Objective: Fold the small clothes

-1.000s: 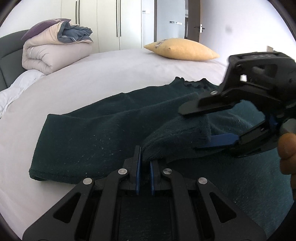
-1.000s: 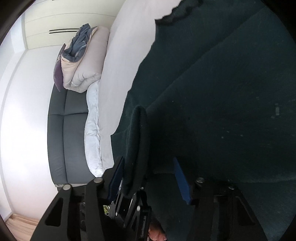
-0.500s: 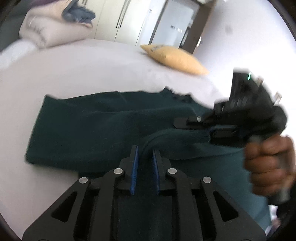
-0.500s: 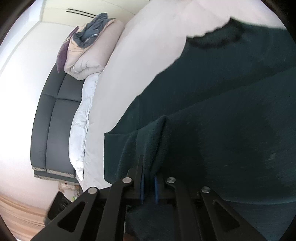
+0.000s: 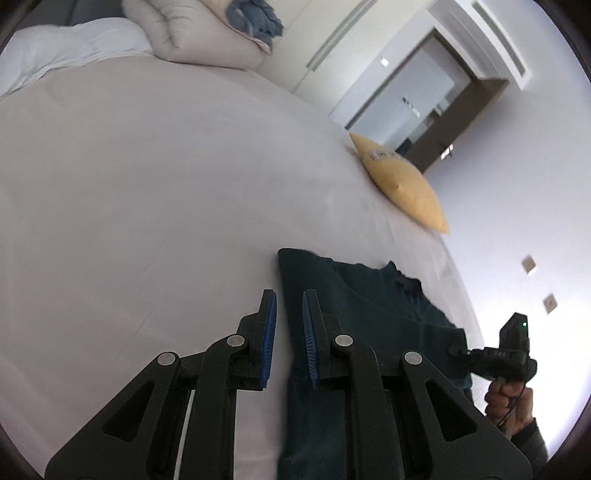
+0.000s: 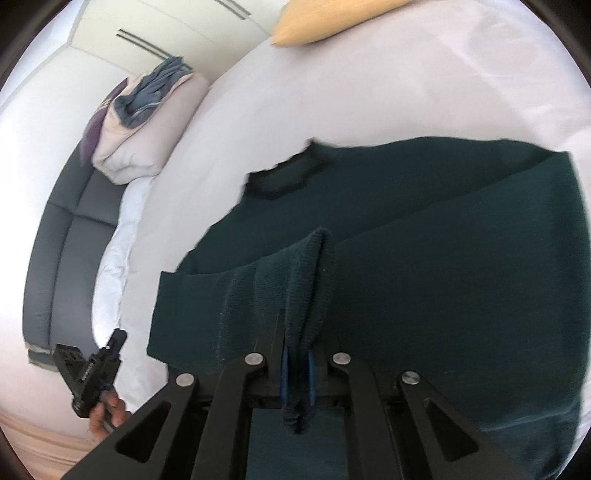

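Note:
A dark green knit sweater lies flat on the pale bed sheet, neck toward the far side. My right gripper is shut on a raised fold of the sweater's sleeve cuff, lifted above the body. My left gripper is slightly open and empty, hovering at the sweater's left edge over the sheet. The right gripper also shows at the far right of the left wrist view. The left gripper shows at the lower left of the right wrist view.
A yellow pillow lies at the far edge of the bed. A folded duvet stack sits by the dark headboard. White wardrobes and a doorway stand behind.
My left gripper let go of the sweater fold, opened a little and swung away to the left edge. My right gripper closed on the sleeve cuff and holds it raised.

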